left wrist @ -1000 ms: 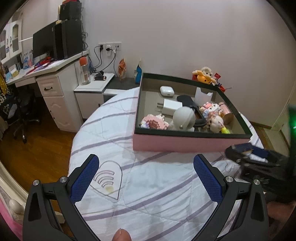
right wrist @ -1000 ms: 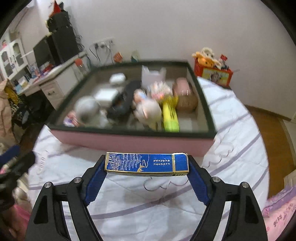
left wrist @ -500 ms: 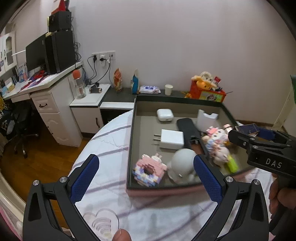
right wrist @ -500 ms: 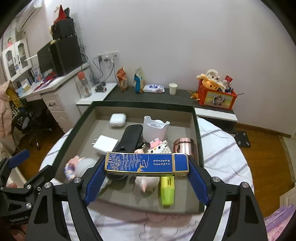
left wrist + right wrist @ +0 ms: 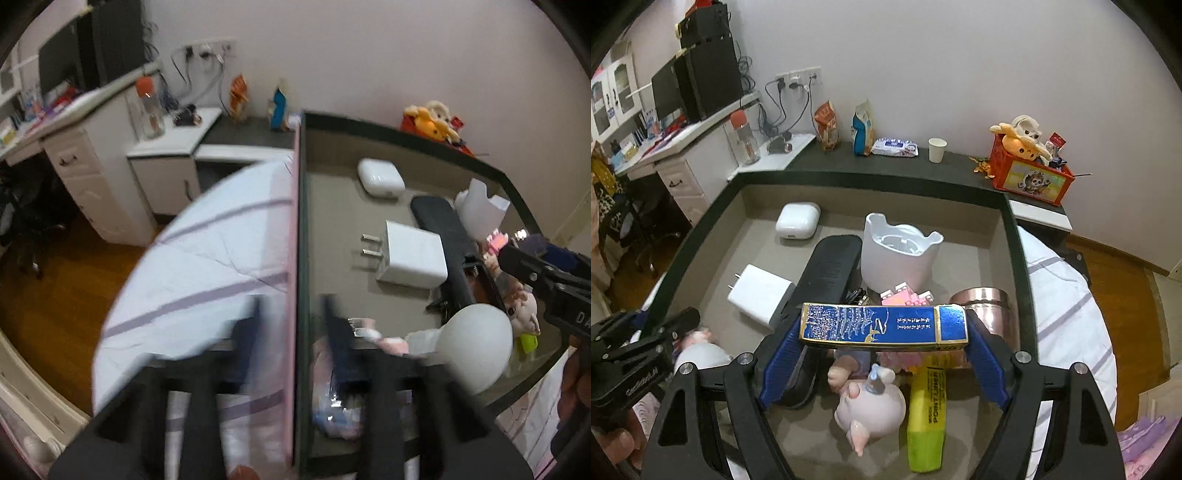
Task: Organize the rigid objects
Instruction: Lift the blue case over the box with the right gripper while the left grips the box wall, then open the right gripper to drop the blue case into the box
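Observation:
A pink tray (image 5: 295, 221) with a dark rim (image 5: 1015, 258) lies on the striped bed. In the left wrist view my left gripper (image 5: 291, 314) straddles the tray's left wall; its blurred jaws are closing on that wall. The same gripper (image 5: 646, 343) shows at the left edge of the right wrist view. My right gripper (image 5: 884, 332) is shut on a blue and gold flat box (image 5: 882, 325) held crosswise above the tray's contents. It enters the left wrist view (image 5: 546, 273) from the right.
The tray holds a white charger (image 5: 761, 295), an earbud case (image 5: 798, 219), a black case (image 5: 831, 269), a white holder (image 5: 897, 254), a copper tin (image 5: 986, 306), a pig figure (image 5: 871, 410) and a yellow highlighter (image 5: 927, 413). A desk and low shelf stand behind.
My left gripper moved forward and down to the tray's left wall, and its wide-open jaws came in around it. My right gripper carried the blue box from the bedspread to above the tray.

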A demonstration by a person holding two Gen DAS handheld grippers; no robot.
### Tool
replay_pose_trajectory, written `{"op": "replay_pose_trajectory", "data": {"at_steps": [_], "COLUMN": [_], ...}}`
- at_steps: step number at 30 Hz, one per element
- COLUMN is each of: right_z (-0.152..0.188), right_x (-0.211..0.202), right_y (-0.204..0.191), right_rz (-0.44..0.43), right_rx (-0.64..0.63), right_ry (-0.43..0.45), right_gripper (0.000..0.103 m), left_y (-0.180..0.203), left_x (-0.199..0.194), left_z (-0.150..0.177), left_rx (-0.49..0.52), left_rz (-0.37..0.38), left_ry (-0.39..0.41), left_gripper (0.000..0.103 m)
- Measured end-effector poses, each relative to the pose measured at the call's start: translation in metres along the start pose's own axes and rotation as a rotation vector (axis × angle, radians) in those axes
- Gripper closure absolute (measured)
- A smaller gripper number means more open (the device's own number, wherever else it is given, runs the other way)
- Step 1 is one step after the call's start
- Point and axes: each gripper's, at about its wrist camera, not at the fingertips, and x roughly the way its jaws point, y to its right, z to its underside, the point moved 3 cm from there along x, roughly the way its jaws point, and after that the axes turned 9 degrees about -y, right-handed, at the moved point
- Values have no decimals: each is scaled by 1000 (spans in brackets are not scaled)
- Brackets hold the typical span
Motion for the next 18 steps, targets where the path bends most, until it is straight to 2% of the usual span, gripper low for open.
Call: {"op": "replay_pose_trajectory", "data": {"at_steps": [4,9,12,18], "right_z": [-2,-2,-2,-1], "right_x": [8,2,-5,-17], "right_y": [-4,-7,-6,-3], "right_rz": [46,65,71,78], "right_rx": [-34,-42,-43,-47], "right_ry": [-26,-24,-16,-6], "right_gripper": [17,10,0,0], "left_y": [-2,0,1,2], "left_x": [-1,-3,-4,-6], "left_z": [3,6,7,9], "left_rx": [7,15,13,12], "left_rz": [-6,-18,-19,-25], "left_ry": [11,20,21,18], "left_gripper": [96,97,97,96]}}
